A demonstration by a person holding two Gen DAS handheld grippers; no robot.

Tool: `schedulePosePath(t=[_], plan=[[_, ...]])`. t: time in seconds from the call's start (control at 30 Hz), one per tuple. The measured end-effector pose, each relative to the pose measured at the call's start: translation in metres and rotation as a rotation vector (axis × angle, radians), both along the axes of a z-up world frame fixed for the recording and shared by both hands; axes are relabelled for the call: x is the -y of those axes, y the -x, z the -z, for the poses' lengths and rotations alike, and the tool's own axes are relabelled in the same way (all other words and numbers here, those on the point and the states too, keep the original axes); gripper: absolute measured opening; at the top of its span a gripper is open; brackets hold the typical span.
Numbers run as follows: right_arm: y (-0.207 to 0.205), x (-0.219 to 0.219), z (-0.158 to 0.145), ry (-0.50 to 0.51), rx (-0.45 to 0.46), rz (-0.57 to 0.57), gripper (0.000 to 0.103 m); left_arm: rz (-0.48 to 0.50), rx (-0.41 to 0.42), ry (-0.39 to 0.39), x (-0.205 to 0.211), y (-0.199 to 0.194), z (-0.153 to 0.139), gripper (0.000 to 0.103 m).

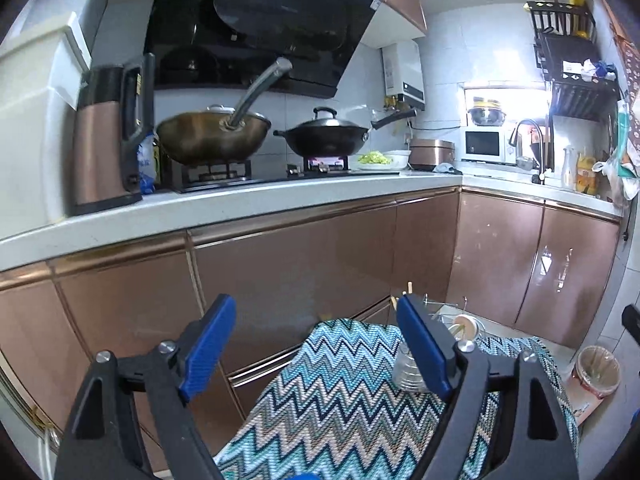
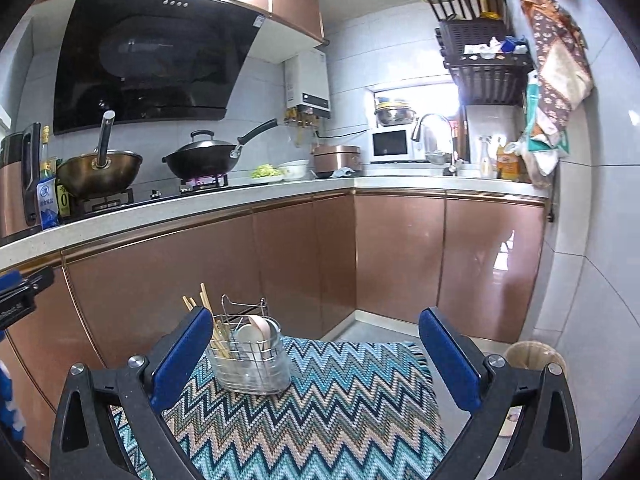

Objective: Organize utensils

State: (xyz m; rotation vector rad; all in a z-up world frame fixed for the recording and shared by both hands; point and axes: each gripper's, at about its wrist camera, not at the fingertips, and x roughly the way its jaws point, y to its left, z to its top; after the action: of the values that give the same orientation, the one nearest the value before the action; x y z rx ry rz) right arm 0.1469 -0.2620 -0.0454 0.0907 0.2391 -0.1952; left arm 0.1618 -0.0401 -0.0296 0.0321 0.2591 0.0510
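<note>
Steel wire utensil caddy [image 2: 250,354] with chopsticks [image 2: 208,322] and spoons sits on the zigzag cloth [image 2: 320,408], while left claw [image 1: 316,344] and right claw [image 2: 316,356] both hang wide open, holding nothing.

wire caddy [image 2: 250,360] upright on cloth | chopsticks [image 2: 218,336], spoons [image 2: 260,326] inside

Left wrist view: looks forward and slightly down from low over the zigzag cloth [image 1: 340,392], facing the stove counter [image 1: 240,204].
Right wrist view: same low height, further right, facing the counter corner [image 2: 354,184].
Nearness: cloth close, counter farther.
Shared: utensil caddy [image 2: 250,354], black wok [image 1: 324,136], microwave [image 2: 390,145], faucet [image 1: 532,140].
</note>
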Motion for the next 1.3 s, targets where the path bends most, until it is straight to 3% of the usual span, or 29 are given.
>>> schedulePosePath(t=[0.77,1.3], plan=[[0.082,-0.029,-0.03,0.076,0.111,0.073,0.103,0.003,0.114,0.006,-0.033,0.084,-0.021,0.082],[0.096,-0.03,-0.027,0.084,0.122,0.084,0.103,0.026,0.118,-0.03,-0.024,0.097,-0.017,0.082]])
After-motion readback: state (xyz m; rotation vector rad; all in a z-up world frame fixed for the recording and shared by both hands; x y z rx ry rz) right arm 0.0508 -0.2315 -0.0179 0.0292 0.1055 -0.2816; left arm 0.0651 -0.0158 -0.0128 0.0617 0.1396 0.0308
